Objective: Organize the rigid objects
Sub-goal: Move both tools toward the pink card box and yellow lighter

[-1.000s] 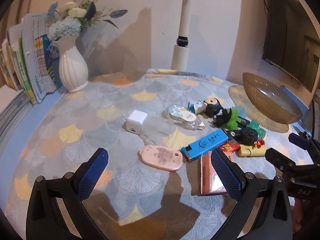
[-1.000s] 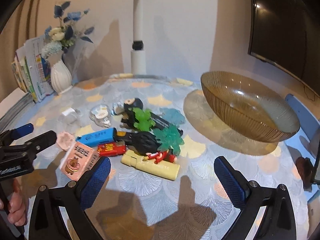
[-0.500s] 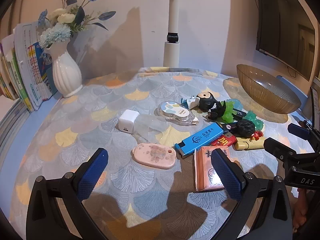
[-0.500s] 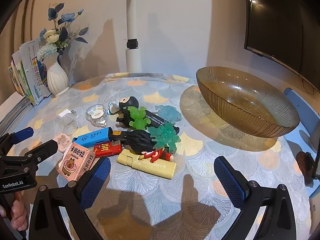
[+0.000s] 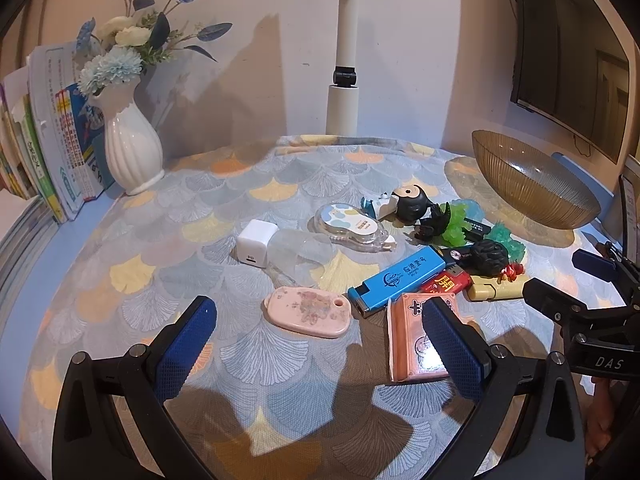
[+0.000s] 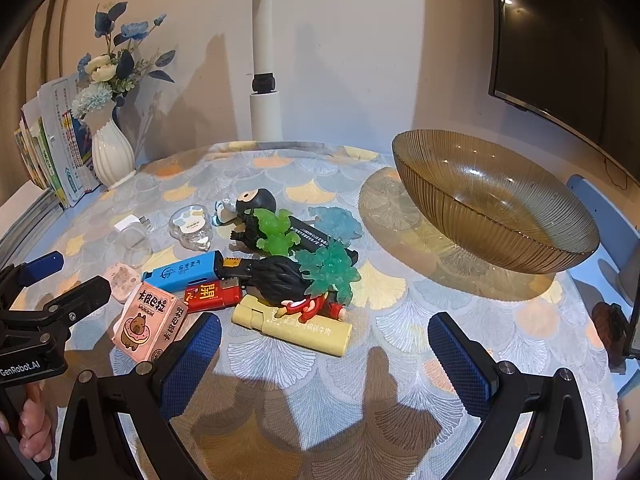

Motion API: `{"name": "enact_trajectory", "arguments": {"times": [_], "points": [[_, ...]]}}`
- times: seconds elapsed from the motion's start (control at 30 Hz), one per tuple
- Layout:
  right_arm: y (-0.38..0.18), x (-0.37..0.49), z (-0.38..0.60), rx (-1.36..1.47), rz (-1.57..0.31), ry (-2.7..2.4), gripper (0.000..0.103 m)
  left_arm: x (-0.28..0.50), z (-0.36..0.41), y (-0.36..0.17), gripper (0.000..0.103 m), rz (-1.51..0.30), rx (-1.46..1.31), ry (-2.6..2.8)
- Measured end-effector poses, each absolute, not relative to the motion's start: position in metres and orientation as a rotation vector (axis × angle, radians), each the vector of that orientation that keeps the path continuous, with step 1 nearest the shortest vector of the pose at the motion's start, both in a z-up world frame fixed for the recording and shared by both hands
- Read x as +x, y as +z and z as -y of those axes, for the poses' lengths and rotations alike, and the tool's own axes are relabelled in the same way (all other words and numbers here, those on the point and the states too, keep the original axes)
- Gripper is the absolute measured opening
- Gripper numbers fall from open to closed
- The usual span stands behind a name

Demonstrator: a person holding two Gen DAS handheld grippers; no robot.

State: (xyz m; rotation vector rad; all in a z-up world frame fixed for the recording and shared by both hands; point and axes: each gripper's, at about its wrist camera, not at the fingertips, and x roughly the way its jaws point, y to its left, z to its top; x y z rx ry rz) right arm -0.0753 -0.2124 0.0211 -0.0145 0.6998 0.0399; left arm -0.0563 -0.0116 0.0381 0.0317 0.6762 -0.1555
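A pile of small objects lies mid-table: a blue lighter (image 5: 396, 278) (image 6: 182, 270), a red lighter (image 6: 212, 296), a yellow lighter (image 6: 294, 326), a pink card box (image 6: 150, 320) (image 5: 416, 346), a pink oval tag (image 5: 308, 312), a white charger cube (image 5: 254, 244), a correction tape (image 5: 352, 226), a black round figure (image 6: 258, 202) and green clips (image 6: 330, 270). An amber glass bowl (image 6: 492, 204) (image 5: 532, 184) stands at the right, empty. My left gripper (image 5: 316, 348) is open above the near table edge. My right gripper (image 6: 324, 360) is open in front of the yellow lighter.
A white vase with blue flowers (image 5: 132, 148) and upright books (image 5: 48, 136) stand at the back left. A white pole (image 5: 344, 80) rises behind the table. A dark screen (image 6: 568, 36) hangs on the right wall. The patterned tablecloth (image 5: 140, 280) covers the table.
Both grippers have drawn back and risen slightly, so the objects look farther away. Nothing on the table moved. Both stay open.
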Motion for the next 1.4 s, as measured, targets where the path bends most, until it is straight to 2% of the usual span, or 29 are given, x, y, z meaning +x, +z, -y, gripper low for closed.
{"name": "enact_trajectory", "arguments": {"times": [1.17, 1.4], "points": [[0.021, -0.076, 0.215, 0.004, -0.7, 0.047, 0.103, -0.059, 0.018, 0.038, 0.102, -0.667, 0.038, -0.166], [0.025, -0.083, 0.241, 0.116, -0.759, 0.164, 0.103, -0.065, 0.028, 0.038, 0.102, -0.79, 0.016, -0.38]]}}
